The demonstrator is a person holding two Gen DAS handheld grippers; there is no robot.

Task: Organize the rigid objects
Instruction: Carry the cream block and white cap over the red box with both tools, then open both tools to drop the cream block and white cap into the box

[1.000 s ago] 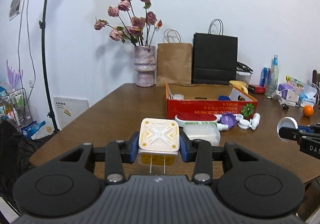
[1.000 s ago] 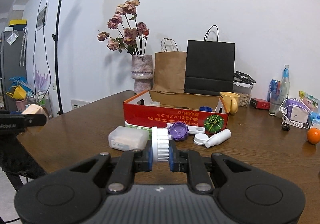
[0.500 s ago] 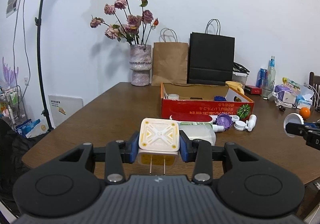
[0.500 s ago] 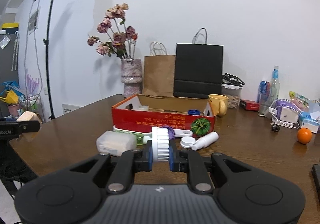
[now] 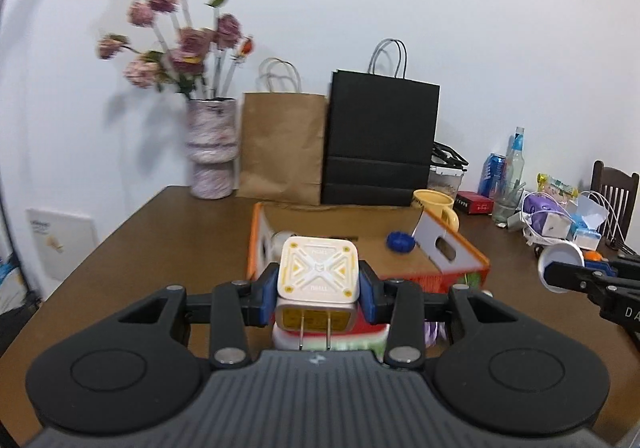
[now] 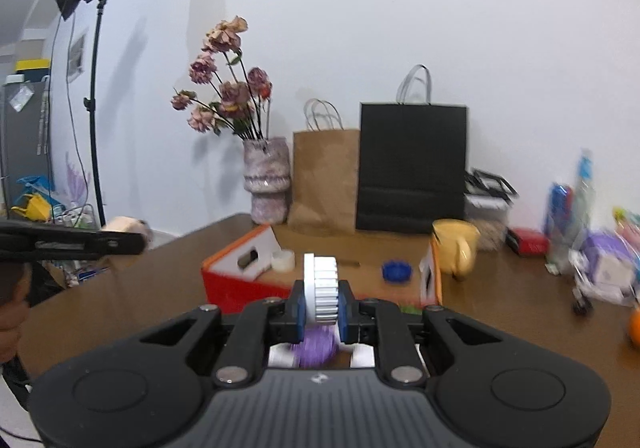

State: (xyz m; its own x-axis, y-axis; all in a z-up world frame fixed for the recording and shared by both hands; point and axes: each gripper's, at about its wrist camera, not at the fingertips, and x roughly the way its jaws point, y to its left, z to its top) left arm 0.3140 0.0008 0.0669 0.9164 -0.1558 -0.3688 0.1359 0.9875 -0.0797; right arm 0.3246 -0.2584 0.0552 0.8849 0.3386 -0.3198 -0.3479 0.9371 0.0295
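Item: charger plug (image 5: pixel 317 280), prongs toward you, clamped in your left gripper (image 5: pixel 318 298). Item: ribbed white cap (image 6: pixel 323 289), clamped on edge in your right gripper (image 6: pixel 323 312). Both sit just short of the red cardboard box (image 5: pixel 456 248), straight ahead, its open top facing up.

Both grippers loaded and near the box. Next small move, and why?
Probably carry the left gripper forward over the red box before opening. Its jaws are shut on the charger, which sits at the box's near wall, not yet over the cardboard floor. The right gripper holds a white ridged cap and can follow.
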